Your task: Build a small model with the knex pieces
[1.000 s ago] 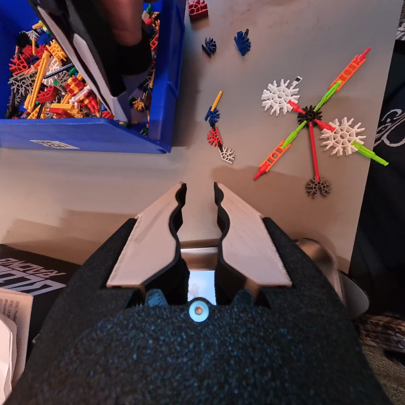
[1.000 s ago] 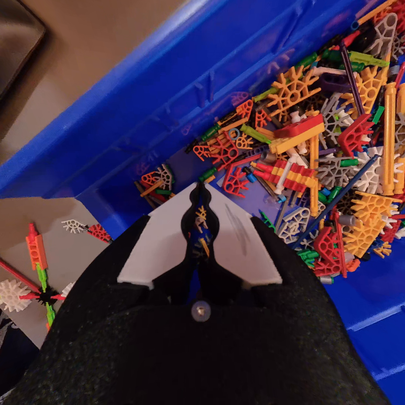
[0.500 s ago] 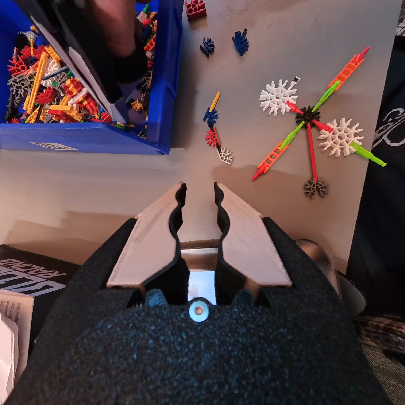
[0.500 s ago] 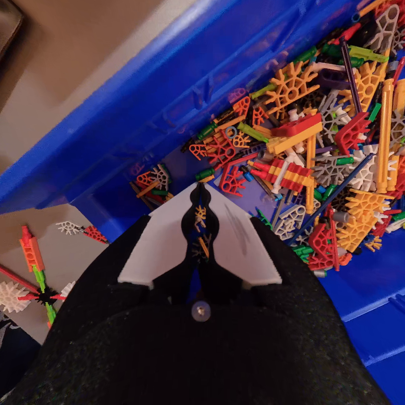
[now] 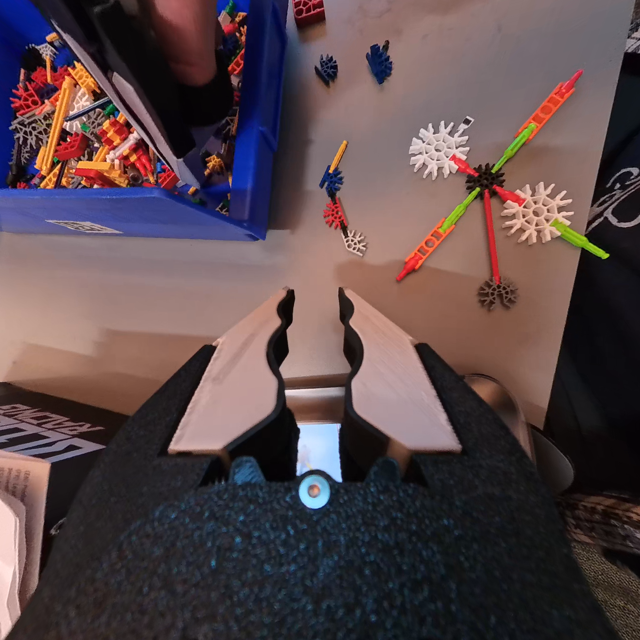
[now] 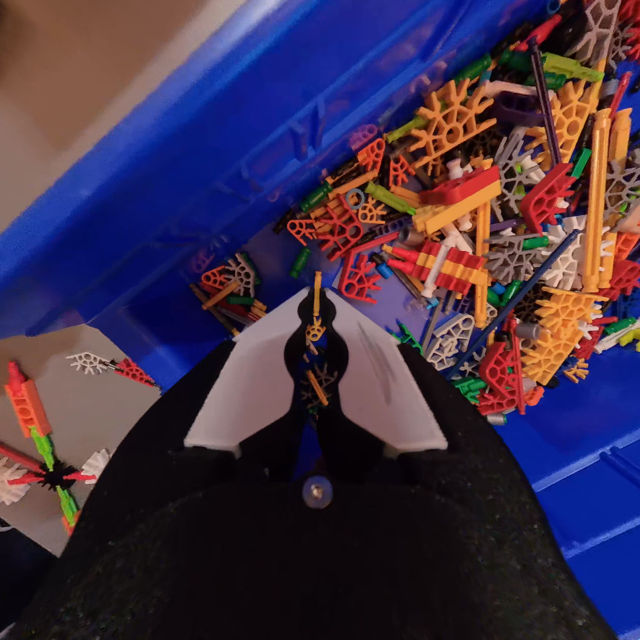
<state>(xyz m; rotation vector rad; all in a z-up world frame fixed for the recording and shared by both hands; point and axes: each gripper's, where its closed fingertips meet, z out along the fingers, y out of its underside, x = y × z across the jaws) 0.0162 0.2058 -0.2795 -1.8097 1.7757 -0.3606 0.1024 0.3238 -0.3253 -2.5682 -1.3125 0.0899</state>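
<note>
My right gripper [image 6: 317, 292] is shut on a thin yellow rod [image 6: 317, 282] with a small yellow connector [image 6: 314, 333] on it. It holds them just above the loose pieces in the blue bin [image 6: 173, 173]. The rod's end sticks out past the tips. In the left wrist view the right gripper [image 5: 188, 178] reaches into the bin's [image 5: 138, 214] near right corner. My left gripper [image 5: 315, 294] is open and empty, over bare table. A star-shaped assembly [image 5: 485, 180] of rods and white connectors lies to its far right and also shows in the right wrist view [image 6: 53, 478].
A short chain of blue, red and white connectors [image 5: 334, 197] lies between the bin and the star. Two dark blue connectors [image 5: 379, 62] and a red piece [image 5: 308, 12] lie farther off. A black box [image 5: 34, 426] sits at the near left. The table ends at the right, by dark cloth [image 5: 606, 311]. There is about 15 cm between the tips of the two grippers.
My right gripper has risen a little inside the bin with the yellow rod, whose end now shows past the tips. My left gripper has hardly moved.
</note>
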